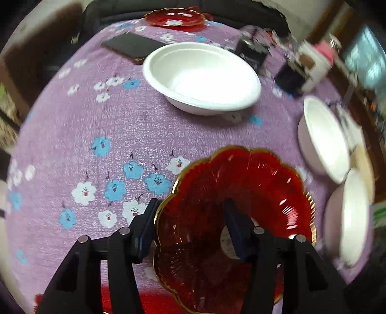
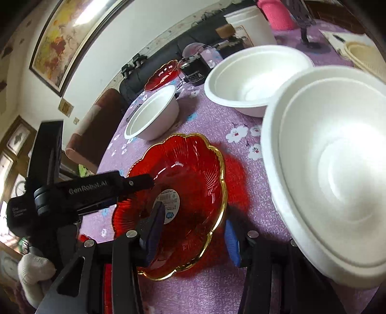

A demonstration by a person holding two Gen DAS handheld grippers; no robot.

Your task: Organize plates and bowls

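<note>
A red glass plate with a gold scalloped rim (image 1: 241, 193) (image 2: 183, 174) lies on the purple flowered tablecloth. My left gripper (image 1: 190, 227) is open, its fingers straddling the plate's near-left rim; it also shows in the right wrist view (image 2: 135, 183). My right gripper (image 2: 193, 231) is open, its fingers either side of the plate's near rim. A white bowl (image 1: 202, 77) (image 2: 154, 113) stands beyond. A second white bowl (image 2: 258, 77) (image 1: 323, 135) and stacked white bowls (image 2: 337, 181) (image 1: 349, 217) stand to the right. Another red plate (image 1: 173, 17) (image 2: 161, 74) sits at the far edge.
A dark phone (image 1: 135, 46) lies at the far left of the table. Black boxes (image 1: 253, 50), a white container (image 2: 251, 24) and a pink bottle (image 2: 277, 12) crowd the far right. A brown chair (image 2: 94, 130) and a dark sofa (image 2: 154, 62) lie beyond the table's edge.
</note>
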